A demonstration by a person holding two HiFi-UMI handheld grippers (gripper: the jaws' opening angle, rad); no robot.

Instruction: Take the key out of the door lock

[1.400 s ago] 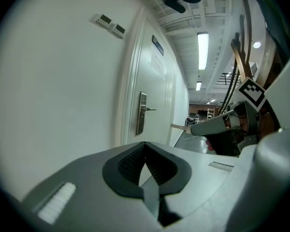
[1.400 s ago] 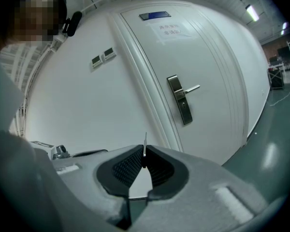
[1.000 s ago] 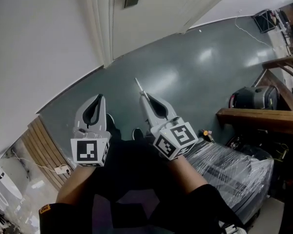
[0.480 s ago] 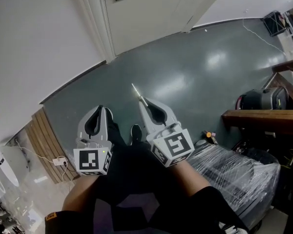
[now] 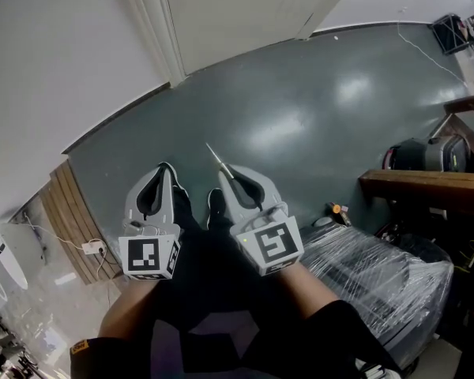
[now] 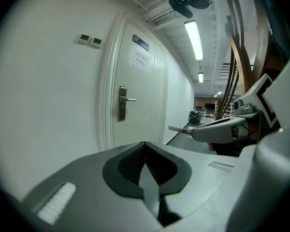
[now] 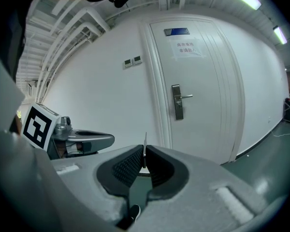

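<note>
My right gripper [image 5: 228, 174] is shut on a thin silver key [image 5: 215, 155], whose blade sticks out past the fingertips towards the floor. The right gripper view shows that key [image 7: 145, 148] upright between the pads. The white door [image 5: 245, 6] is ahead, well away from both grippers. Its lock plate with lever handle [image 7: 177, 102] shows in the right gripper view, and the same lock plate [image 6: 122, 103] in the left gripper view. My left gripper [image 5: 164, 168] is shut and holds nothing, level with and left of the right one. From the left gripper view, the right gripper [image 6: 217, 129] carries the key [image 6: 176, 129].
The floor [image 5: 300, 109] is grey-green. A plastic-wrapped bundle [image 5: 379, 271], a wooden rail [image 5: 426, 184] and a dark machine [image 5: 423, 156] crowd the right side. Wooden slats [image 5: 71, 227] and a cable lie at the left wall. The person's shoes [image 5: 214, 206] are below the grippers.
The view has dropped away from the door, so its lock plate has left the top edge. Both grippers sit slightly lower and further left, the key still held in the right one.
</note>
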